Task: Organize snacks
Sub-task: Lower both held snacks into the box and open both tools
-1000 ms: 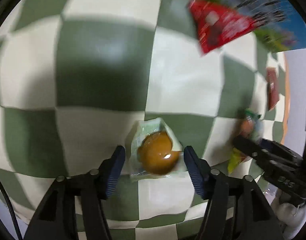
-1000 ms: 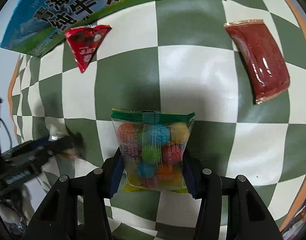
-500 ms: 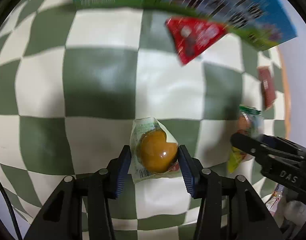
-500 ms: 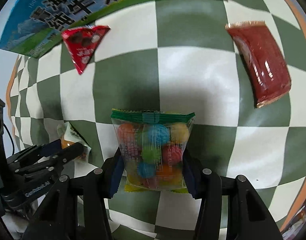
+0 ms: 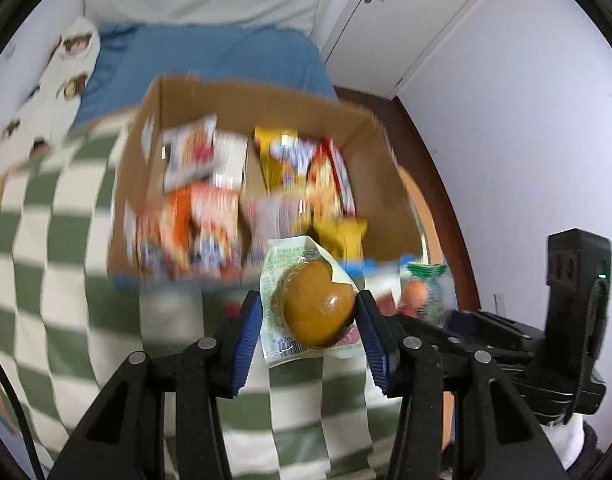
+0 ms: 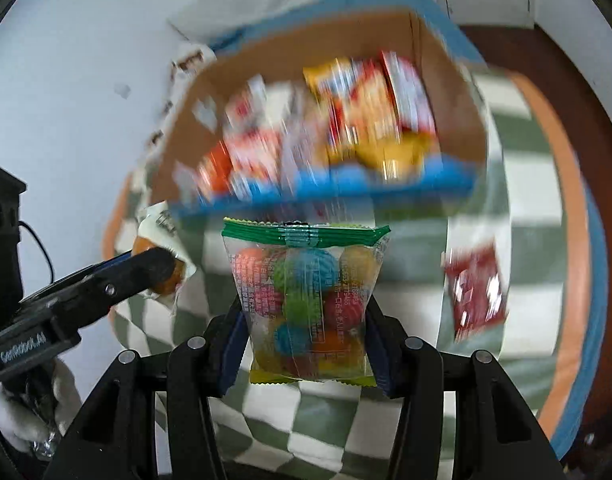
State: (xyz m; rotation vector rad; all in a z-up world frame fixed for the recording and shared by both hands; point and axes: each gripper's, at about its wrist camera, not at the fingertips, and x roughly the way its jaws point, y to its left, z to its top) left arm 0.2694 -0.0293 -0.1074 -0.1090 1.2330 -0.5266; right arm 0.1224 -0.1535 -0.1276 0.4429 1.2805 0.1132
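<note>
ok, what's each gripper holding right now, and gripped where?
Left gripper: the orange jelly cup pack, pinched across its sides at the cup. Right gripper: the clear bag of coloured candy balls, clamped by its lower side edges, green seal up.

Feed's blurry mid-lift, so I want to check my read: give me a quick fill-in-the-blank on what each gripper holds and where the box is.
1. The left gripper is shut on a packet holding a ____ jelly.
2. The right gripper holds a clear bag of coloured ____.
3. The bag's top seal is ____.
4. The cardboard box already holds ____.

Missing words: brown; balls; green; snacks
</note>
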